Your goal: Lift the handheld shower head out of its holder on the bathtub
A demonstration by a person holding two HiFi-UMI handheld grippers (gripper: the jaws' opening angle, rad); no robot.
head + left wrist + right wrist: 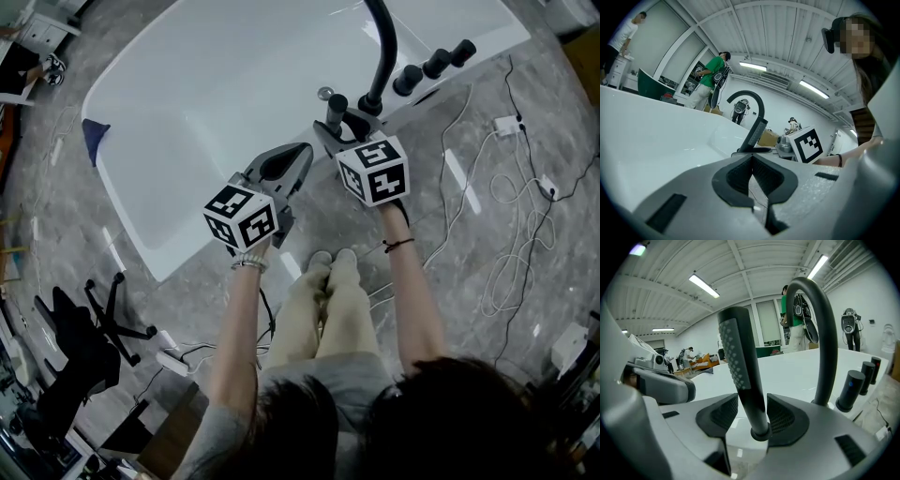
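Note:
The handheld shower head, a slim black wand with a dotted grey grip, stands upright in its holder on the white bathtub's near rim. In the right gripper view the wand rises between the two pads. My right gripper is open around it, with a thin gap on each side. From the head view, my right gripper sits at the wand's base. My left gripper hovers just to its left over the rim, shut and empty. The left gripper view shows the wand ahead of the left gripper.
A black arched spout and three black knobs stand to the right of the wand. A blue cloth hangs on the tub's left end. Cables trail over the floor at right, and a black chair stands at lower left. People stand far behind.

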